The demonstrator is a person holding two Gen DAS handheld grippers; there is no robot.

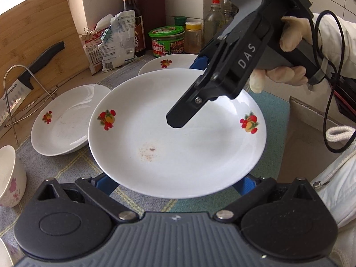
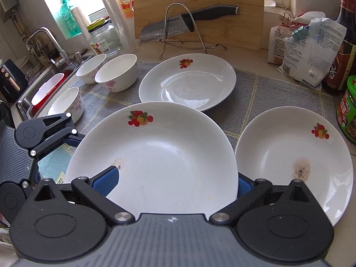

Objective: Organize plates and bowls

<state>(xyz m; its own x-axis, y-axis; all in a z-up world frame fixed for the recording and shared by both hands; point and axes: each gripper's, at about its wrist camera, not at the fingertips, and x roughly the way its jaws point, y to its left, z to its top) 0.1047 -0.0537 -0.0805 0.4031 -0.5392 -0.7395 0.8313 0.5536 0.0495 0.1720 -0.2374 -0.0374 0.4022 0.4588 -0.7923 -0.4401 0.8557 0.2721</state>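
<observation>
A large white plate with fruit prints (image 1: pixel 178 133) (image 2: pixel 160 155) is held above the checked mat. My right gripper (image 2: pixel 175 182) is shut on its near rim, one blue pad over the top and one under; it shows from the side in the left wrist view (image 1: pixel 178 122). My left gripper (image 1: pixel 175 182) has its blue fingers (image 1: pixel 104 182) spread under the plate's near edge; its grip cannot be judged. It appears at the left of the right wrist view (image 2: pixel 73 138). Two more fruit-print plates (image 2: pixel 187 82) (image 2: pixel 293 153) lie on the mat. Three bowls (image 2: pixel 118 73) (image 2: pixel 91 67) (image 2: pixel 66 104) stand at the left.
A bamboo cutting board (image 2: pixel 198 11) leans at the back with a knife (image 2: pixel 178 24) on a wire rack. Bags (image 2: pixel 311 51), sauce bottles and a green-lidded jar (image 1: pixel 166 41) line the back. A sink (image 2: pixel 46 82) lies left. A cardboard box (image 1: pixel 311 138) sits at the right.
</observation>
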